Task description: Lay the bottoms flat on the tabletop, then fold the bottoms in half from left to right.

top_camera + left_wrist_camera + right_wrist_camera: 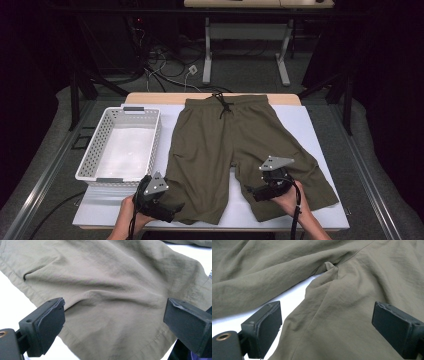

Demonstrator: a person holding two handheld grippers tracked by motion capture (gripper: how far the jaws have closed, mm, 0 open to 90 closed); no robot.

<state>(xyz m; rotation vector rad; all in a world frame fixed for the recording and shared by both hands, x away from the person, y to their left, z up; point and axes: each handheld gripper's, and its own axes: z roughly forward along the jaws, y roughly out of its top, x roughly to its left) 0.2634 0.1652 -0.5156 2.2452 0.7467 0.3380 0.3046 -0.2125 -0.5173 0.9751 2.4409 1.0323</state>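
Note:
A pair of olive shorts [220, 150] lies spread flat on the white table top [310, 130], its waistband and black drawstring [223, 104] at the far side. My left gripper [175, 207] sits at the hem of the near left leg. In the left gripper view it [112, 315] stands open over the fabric [107, 285], pads clear of it. My right gripper [251, 190] hovers at the inner edge of the right leg. Seen from the right gripper view, it [325, 320] is open above the cloth [352, 305], with the crotch seam [332, 267] ahead.
A white perforated basket [90, 152] stands to the left of the shorts, with nothing in it. Bare white table top shows between the two legs [239, 200]. Behind the table are desk legs and cables on the floor [170, 60].

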